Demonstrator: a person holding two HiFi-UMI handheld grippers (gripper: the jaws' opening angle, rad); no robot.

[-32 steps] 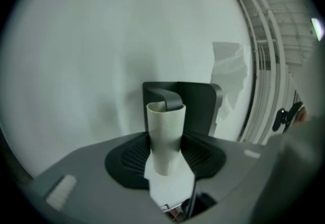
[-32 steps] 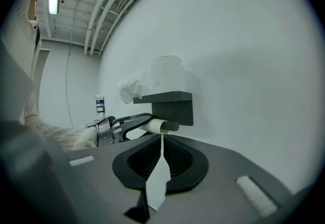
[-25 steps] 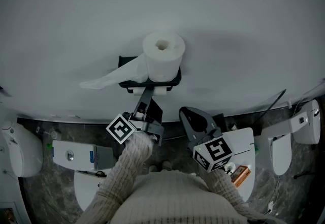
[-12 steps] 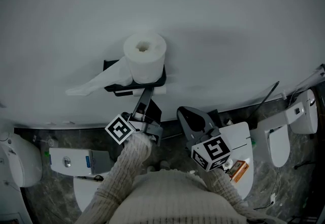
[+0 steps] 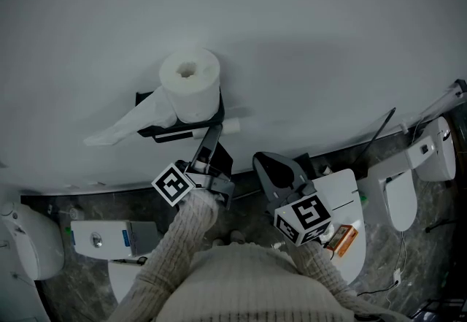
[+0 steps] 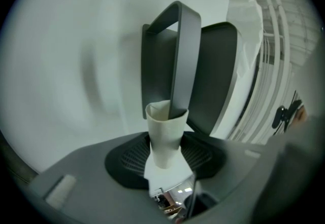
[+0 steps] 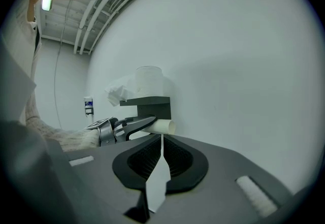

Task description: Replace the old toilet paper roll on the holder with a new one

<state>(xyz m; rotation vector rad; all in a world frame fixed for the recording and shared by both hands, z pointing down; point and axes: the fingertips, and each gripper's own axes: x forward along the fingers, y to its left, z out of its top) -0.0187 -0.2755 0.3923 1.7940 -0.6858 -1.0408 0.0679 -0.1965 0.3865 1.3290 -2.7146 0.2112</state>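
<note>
Nearest me, the right tool hangs shut and empty. The left tool is clamped on the old cardboard core, which is squashed around the arm of the holder that it sits on. Pulled askew, the core may snag there or tear. A jolt could topple the new roll standing loose on the holder's top shelf. No writing is readable: the tools' cubes show only square patterns, and the orange packet below is too small.
</note>
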